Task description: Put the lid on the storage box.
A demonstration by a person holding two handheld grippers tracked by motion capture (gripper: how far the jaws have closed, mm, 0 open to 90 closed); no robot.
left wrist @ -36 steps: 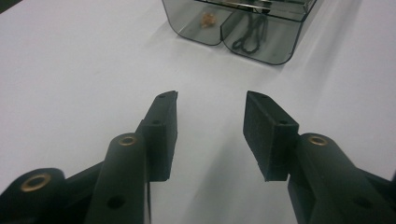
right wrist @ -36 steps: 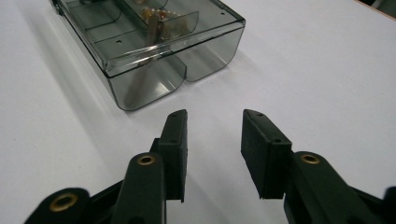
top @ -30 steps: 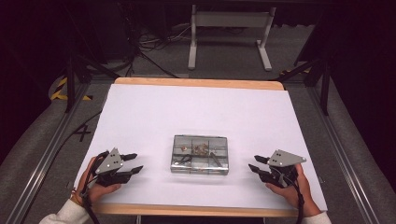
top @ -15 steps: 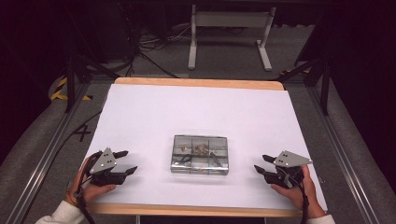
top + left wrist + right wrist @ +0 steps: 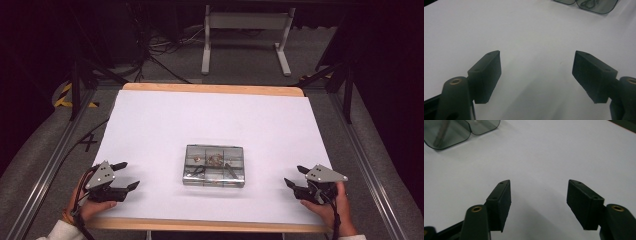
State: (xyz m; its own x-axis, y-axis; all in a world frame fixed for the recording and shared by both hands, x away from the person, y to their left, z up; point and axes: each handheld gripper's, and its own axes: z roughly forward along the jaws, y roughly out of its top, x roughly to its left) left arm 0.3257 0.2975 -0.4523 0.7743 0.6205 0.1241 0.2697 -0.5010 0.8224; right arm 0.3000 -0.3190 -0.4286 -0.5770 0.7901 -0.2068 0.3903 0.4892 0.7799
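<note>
A clear compartment box (image 5: 214, 165) sits mid-counter, untouched. Left gripper (image 5: 124, 176) and right gripper (image 5: 294, 176) have drawn back toward the near edge — fingers just spreading, empty — likely readying a grasp.

Open white table, one clear box near the middle

The compartment box (image 5: 214, 165) is the single obstacle on the white table (image 5: 210, 120); bare surface lies on all sides of it. The left gripper (image 5: 123, 175) and right gripper (image 5: 294, 176), jaws apart with nothing between, each have an unobstructed path inward to it.
</note>
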